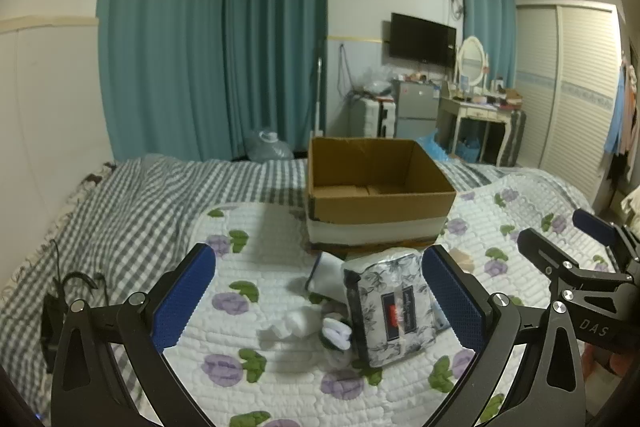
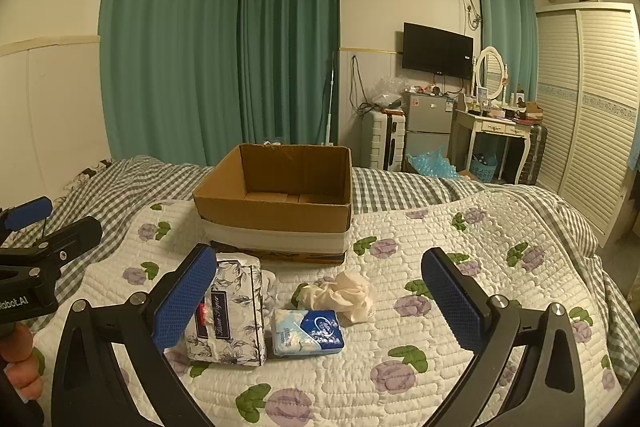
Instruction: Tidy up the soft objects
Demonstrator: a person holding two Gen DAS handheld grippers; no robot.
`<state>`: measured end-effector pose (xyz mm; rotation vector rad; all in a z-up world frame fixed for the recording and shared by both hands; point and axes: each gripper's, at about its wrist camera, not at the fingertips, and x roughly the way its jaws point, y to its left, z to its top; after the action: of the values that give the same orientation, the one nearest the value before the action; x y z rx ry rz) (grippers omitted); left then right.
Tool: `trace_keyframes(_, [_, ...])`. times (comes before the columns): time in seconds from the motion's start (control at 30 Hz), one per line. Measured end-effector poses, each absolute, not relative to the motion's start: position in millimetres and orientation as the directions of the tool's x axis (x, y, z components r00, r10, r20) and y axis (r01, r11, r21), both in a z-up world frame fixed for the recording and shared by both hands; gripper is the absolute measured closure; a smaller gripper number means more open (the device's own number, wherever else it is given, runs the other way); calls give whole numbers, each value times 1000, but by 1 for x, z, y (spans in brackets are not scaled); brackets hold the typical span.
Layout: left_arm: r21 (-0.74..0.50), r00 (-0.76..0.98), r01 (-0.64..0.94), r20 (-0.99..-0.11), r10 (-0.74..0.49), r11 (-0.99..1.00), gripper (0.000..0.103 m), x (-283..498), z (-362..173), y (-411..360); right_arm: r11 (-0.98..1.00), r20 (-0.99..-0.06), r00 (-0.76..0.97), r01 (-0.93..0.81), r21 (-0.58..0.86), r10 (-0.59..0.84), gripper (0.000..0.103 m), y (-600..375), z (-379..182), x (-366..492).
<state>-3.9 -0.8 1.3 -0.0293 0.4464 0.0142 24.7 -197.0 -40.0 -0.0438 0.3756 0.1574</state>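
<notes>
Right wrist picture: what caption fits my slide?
Open right tool over tissue packs on a flowery quilt, empty box behind.

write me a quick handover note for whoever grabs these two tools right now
Left tool: open, empty, above the quilt.
Right tool: open, empty.
Cardboard box: on the bed, nothing visible inside.
Still on the quilt in front of the box: floral tissue pack, blue tissue pack, crumpled cream cloth, small white soft pieces.
Done: nothing packed yet.
Left: probably move each soft item into the box.
</notes>
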Motion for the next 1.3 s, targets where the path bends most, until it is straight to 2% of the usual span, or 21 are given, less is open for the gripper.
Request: trace_keyframes(1.3, [-24, 900, -21, -436, 9, 999, 0, -5, 0, 3, 987, -382, 913, -159, -4, 145, 0, -201, -41, 26])
